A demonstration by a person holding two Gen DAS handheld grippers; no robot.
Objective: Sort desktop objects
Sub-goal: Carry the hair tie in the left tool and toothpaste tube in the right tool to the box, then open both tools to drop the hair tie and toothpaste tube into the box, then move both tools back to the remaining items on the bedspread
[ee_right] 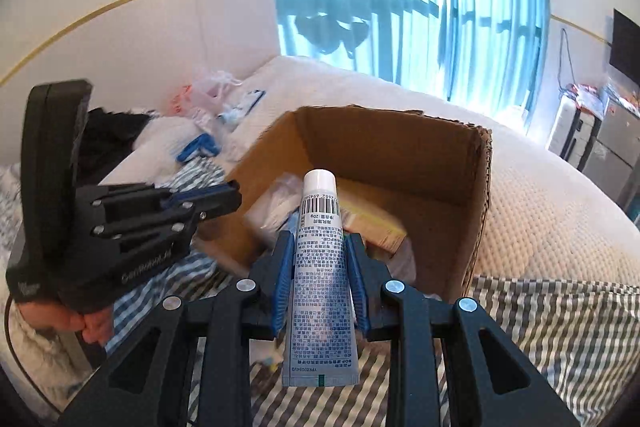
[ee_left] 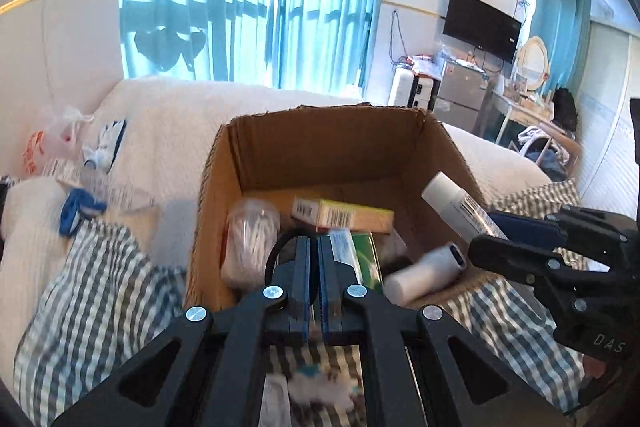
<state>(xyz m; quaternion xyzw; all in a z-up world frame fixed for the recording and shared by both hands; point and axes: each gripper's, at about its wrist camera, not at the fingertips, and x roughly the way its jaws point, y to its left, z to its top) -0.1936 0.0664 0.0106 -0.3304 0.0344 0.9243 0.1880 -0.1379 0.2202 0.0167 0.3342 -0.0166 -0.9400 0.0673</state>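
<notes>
An open cardboard box (ee_left: 400,131) (ee_right: 480,187) stands on the bed. My right gripper (ee_right: 320,251) is shut on a white tube (ee_right: 320,267) with a barcode, cap pointing over the box's near edge; the tube also shows in the left wrist view (ee_left: 456,203). My left gripper (ee_left: 314,247) is shut and looks empty, hovering over the box's near left side; it also shows in the right wrist view (ee_right: 228,197). Inside the box lie a jar of cotton swabs (ee_left: 252,227), a yellow carton (ee_left: 344,215), a green box (ee_left: 364,259) and a white cylinder (ee_left: 428,271).
The box sits on a white mattress (ee_right: 540,211) and a checked blanket (ee_right: 540,327). Plastic bags and small packets (ee_left: 68,155), plus a blue item (ee_left: 76,211), lie left of the box. A window with blue curtains is behind; a TV and desk stand far right.
</notes>
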